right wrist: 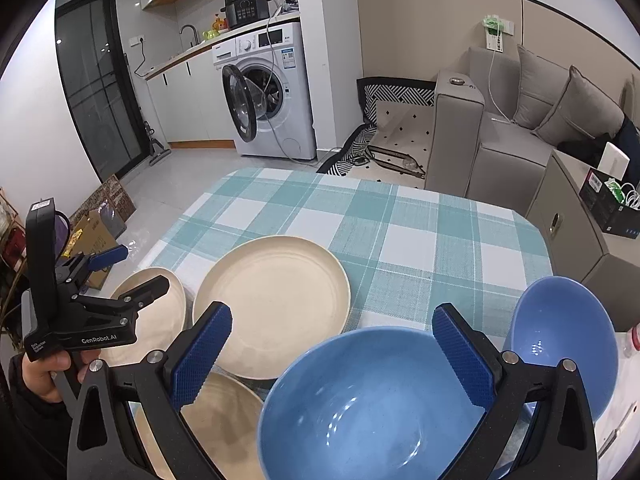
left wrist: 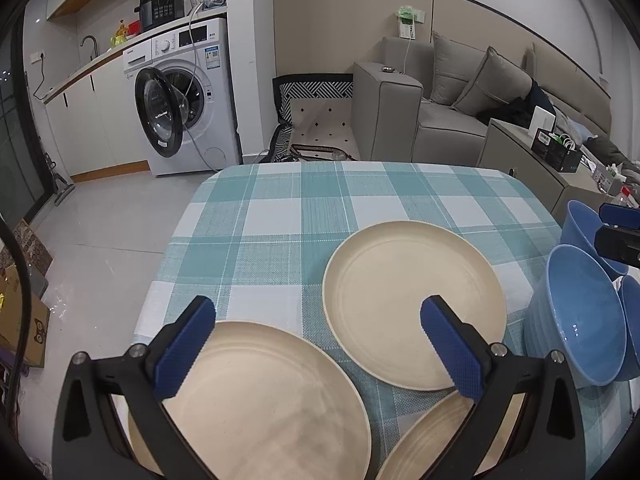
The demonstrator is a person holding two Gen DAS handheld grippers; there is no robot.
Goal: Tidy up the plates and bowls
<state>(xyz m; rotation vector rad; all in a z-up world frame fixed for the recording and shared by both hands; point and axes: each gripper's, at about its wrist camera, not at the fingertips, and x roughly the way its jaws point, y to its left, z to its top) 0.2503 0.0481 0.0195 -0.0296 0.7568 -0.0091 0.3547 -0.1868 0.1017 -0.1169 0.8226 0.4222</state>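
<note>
While both tools gape wide, my left tool (left wrist: 318,342) hovers over cream plates (left wrist: 414,304) and my right tool (right wrist: 332,356) over a blue bowl (right wrist: 360,408) at 6 o'clock.

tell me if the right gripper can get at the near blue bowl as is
Probably yes: the right gripper hangs open just above the near blue bowl, jaws spread either side of its far rim, nothing between them.

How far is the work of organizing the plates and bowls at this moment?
It looks barely begun. Done: nothing stacked; three cream plates lie apart on the checked tablecloth: far plate, left plate, near plate. In hand: nothing; the left gripper and right gripper are open, the right above a blue bowl. Left: stacking plates and bowls, including the second bowl.
</note>
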